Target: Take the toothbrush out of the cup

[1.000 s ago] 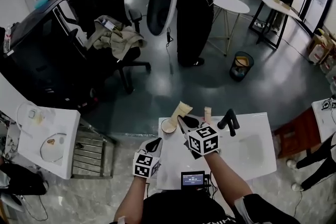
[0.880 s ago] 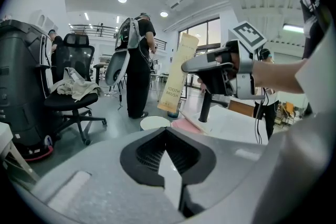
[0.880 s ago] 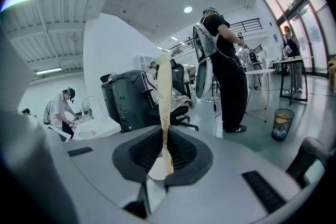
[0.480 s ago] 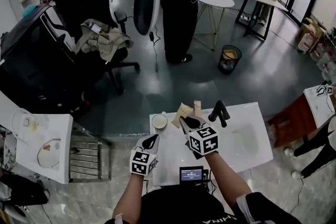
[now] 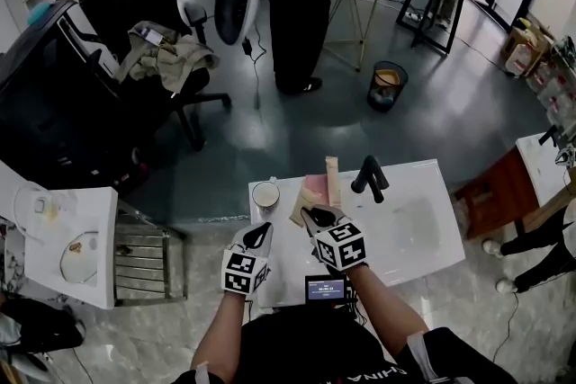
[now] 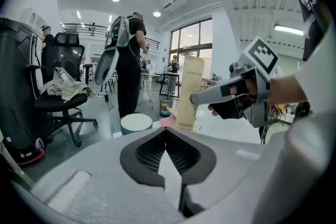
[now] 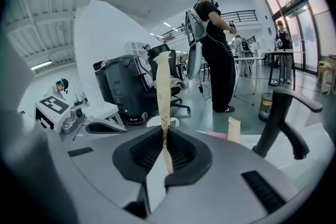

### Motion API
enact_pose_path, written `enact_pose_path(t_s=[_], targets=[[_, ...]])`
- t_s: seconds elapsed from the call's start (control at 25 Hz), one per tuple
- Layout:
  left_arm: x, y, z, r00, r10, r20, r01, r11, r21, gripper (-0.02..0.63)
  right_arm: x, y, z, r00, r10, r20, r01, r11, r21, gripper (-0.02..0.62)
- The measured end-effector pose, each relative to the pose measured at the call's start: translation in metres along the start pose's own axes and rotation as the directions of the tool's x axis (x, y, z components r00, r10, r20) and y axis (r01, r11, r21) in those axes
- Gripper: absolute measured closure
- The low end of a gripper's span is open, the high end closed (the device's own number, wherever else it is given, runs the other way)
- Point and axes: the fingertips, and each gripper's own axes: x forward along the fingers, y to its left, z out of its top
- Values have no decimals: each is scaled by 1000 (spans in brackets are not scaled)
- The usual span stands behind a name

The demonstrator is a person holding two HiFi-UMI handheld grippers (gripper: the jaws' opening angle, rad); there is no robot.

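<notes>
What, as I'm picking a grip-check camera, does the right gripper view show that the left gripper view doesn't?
Only right gripper view: the right tool clamped on the thin edge of the beige paper toothbrush packet. Only left gripper view: the packet's printed face, the left tool's shut, empty jaws. Both: the packet and the standing person in black.
</notes>
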Motion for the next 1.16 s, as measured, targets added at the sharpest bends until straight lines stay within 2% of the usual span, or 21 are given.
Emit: enact_pose_path(t_s=[1.16], targets=[[3, 6, 2, 999, 31, 14, -30, 998, -50, 598, -3, -8, -1, 1000, -12, -6, 12, 1000, -8, 566]])
